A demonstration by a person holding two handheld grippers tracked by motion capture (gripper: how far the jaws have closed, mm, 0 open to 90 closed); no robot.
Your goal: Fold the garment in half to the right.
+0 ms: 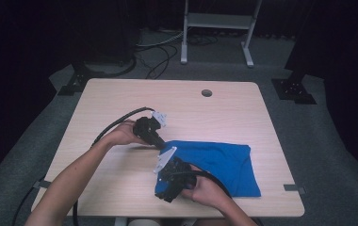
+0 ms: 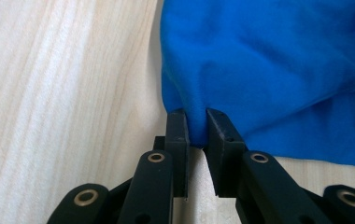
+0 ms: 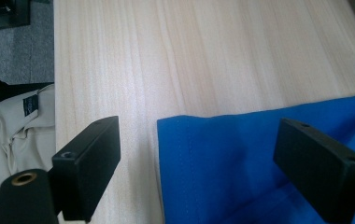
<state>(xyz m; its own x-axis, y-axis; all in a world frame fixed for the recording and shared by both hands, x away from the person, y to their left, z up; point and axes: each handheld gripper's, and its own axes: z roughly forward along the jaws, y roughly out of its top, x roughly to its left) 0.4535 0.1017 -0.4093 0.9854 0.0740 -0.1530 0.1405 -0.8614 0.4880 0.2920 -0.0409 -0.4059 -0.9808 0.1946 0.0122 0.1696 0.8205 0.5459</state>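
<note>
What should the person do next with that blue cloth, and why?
Probably close the right gripper on the blue cloth's near corner. The left gripper already pinches a fold at the far edge, while the right one's jaws stand wide open around the hemmed corner, so the cloth cannot yet be lifted by both.

Looks like a lab or recording studio: black curtains all round, grey carpet floor, lone light-wood table with cable grommet hole, loose cables on floor, white metal stand behind, black rig feet at the sides.
</note>
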